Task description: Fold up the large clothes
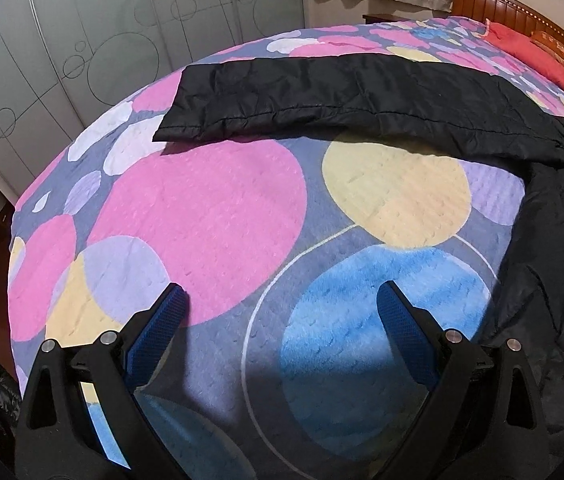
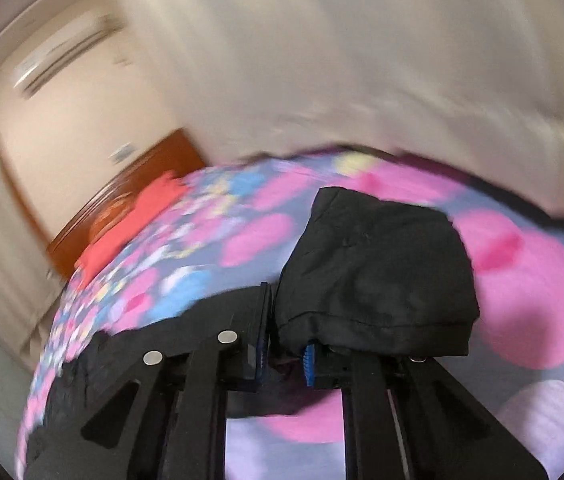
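Plush blanket (image 1: 210,208) with round pastel blobs, crinkly black garment (image 1: 321,96) beyond the tongs.
Left tongs (image 1: 282,300) apart over bare fleece; right tongs (image 2: 285,340) clamped on the garment's hemmed edge.

left hand-held gripper (image 1: 282,304) jaws wide | right hand-held gripper (image 2: 285,344) clamped

1. No word, number, label or brand can be read anywhere here.
2. The bedspread (image 1: 218,208) carries only coloured circles, no lettering.
3. The wardrobe doors (image 1: 82,48) show only thin drawn rings and lines.
4. The right wrist view is too blurred to read anything.
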Demonstrator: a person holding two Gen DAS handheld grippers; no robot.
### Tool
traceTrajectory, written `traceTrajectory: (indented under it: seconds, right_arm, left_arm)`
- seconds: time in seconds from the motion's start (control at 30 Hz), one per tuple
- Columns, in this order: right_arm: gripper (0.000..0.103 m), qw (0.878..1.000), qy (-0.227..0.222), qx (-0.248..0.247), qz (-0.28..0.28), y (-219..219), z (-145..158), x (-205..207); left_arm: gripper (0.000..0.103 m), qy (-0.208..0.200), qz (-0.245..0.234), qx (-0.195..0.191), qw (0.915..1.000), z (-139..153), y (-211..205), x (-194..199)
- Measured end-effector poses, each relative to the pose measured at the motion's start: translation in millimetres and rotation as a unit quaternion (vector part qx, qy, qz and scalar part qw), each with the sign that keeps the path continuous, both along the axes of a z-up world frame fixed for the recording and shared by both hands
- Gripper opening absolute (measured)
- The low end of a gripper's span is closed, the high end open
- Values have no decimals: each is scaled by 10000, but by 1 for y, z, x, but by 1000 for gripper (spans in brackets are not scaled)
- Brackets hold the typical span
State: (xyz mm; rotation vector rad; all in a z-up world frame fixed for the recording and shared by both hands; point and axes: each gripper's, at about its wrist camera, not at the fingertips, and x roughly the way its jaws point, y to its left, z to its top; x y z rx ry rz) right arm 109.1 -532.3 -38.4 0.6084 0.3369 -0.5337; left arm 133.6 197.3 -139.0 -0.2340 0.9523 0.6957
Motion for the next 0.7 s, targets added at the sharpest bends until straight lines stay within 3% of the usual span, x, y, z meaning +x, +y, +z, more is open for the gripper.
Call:
traceTrajectory:
  seconds: [0.17,0.37,0.53,0.7]
  right_arm:
    - [14,9909,21,-717,1137,84,35,68]
    - [14,9710,72,-950,2194,178,41,131]
    - [14,9431,282,-1116,3120,256,28,184]
    - [14,9127,676,-1314,3809,325,2,205]
  left_arm:
    - [99,-48,29,13,10000,-3,0,-1]
    - [101,-96,41,-24,9999,-5,2,0]
    - [101,-122,42,3,9999,-6,1,-1]
    - [101,-150,41,8,9999,-7,2,-2]
